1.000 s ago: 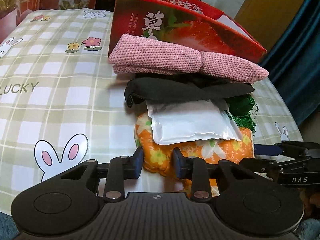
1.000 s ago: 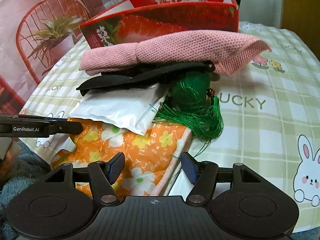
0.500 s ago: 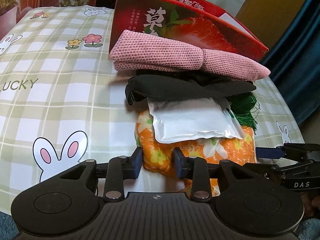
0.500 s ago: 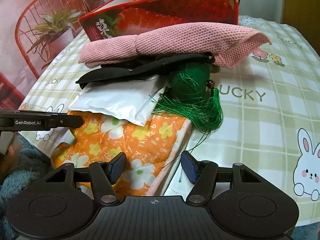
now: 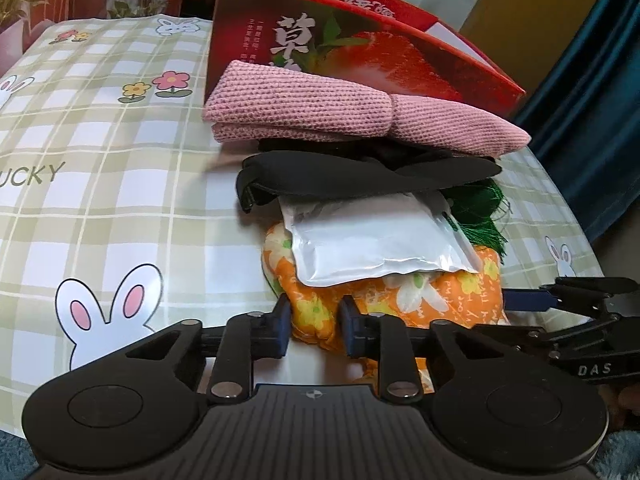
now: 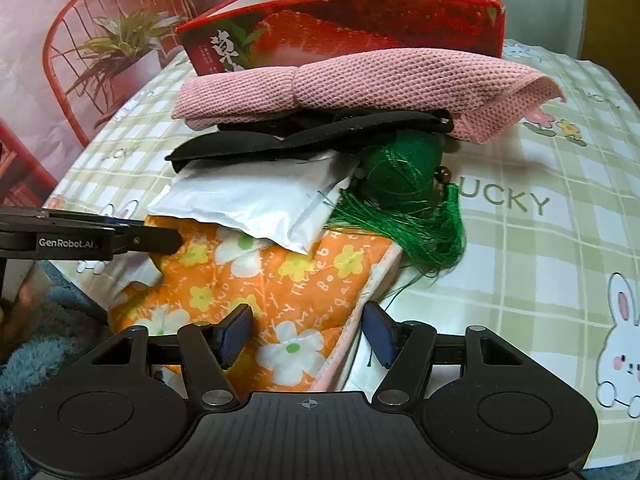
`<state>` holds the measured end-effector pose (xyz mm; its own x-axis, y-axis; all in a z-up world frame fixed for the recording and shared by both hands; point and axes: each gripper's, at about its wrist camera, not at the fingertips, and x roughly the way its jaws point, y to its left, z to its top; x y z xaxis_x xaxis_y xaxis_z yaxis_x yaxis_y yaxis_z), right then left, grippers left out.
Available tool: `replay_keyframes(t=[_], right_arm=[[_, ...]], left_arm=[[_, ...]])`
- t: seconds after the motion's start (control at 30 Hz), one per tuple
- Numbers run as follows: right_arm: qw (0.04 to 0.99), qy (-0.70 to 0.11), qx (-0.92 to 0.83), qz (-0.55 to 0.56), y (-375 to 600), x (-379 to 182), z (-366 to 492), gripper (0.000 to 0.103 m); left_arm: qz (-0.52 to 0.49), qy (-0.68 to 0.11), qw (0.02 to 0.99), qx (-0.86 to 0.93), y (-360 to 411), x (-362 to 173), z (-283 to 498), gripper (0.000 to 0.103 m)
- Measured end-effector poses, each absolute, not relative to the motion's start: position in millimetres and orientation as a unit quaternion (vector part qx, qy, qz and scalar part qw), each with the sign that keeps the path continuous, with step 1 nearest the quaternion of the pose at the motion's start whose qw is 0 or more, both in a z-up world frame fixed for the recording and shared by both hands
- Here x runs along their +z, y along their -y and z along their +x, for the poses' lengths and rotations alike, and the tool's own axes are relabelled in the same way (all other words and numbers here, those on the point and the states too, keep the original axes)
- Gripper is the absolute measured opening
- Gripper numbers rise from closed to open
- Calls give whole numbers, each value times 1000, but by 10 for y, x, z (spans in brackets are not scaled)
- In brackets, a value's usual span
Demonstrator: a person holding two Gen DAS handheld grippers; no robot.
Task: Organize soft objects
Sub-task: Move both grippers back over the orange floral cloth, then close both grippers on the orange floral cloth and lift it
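Observation:
A pile of soft things lies on the table in front of a red strawberry box (image 5: 360, 52) (image 6: 360, 32). From back to front: a pink knitted cloth (image 5: 340, 112) (image 6: 360, 80), a black eye mask (image 5: 360, 180) (image 6: 300, 136), a white soft pack (image 5: 372, 240) (image 6: 256, 196), a green tassel ball (image 5: 484, 216) (image 6: 400, 172), and an orange flowered cushion (image 5: 400, 300) (image 6: 260, 280). My left gripper (image 5: 314, 326) is shut on the cushion's near left corner. My right gripper (image 6: 306, 332) is open, its fingers either side of the cushion's right edge.
The table wears a green checked cloth (image 5: 100, 160) (image 6: 540, 248) with rabbits and the word LUCKY. A red chair and a potted plant (image 6: 116, 48) stand at the far left. A blue curtain (image 5: 592, 120) hangs at the right.
Both grippers have moved slightly nearer to the pile. The left stays pinched on the cushion corner; the right stays open around its edge.

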<state>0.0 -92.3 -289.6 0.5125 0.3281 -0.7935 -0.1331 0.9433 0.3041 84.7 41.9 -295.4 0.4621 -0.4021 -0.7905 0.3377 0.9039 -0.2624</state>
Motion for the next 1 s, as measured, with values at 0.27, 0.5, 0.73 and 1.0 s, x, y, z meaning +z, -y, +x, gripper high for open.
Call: replay_keyframes(t=[0.27, 0.5, 0.73, 1.0], right_arm=[[864, -465, 161, 110, 901, -2841, 42, 19], [894, -393, 174, 126, 1062, -2393, 51, 16], [924, -322, 183, 92, 1118, -1863, 88, 16], [945, -268, 181, 46, 1171, -1395, 385, 17]], left_arm=[[-41, -465, 853, -233, -432, -2897, 832, 21], [-58, -398, 881, -247, -527, -2456, 794, 20], [-39, -304, 917, -254, -527, -1891, 705, 20], [-39, -246, 934, -255, -419, -1419, 947, 20]])
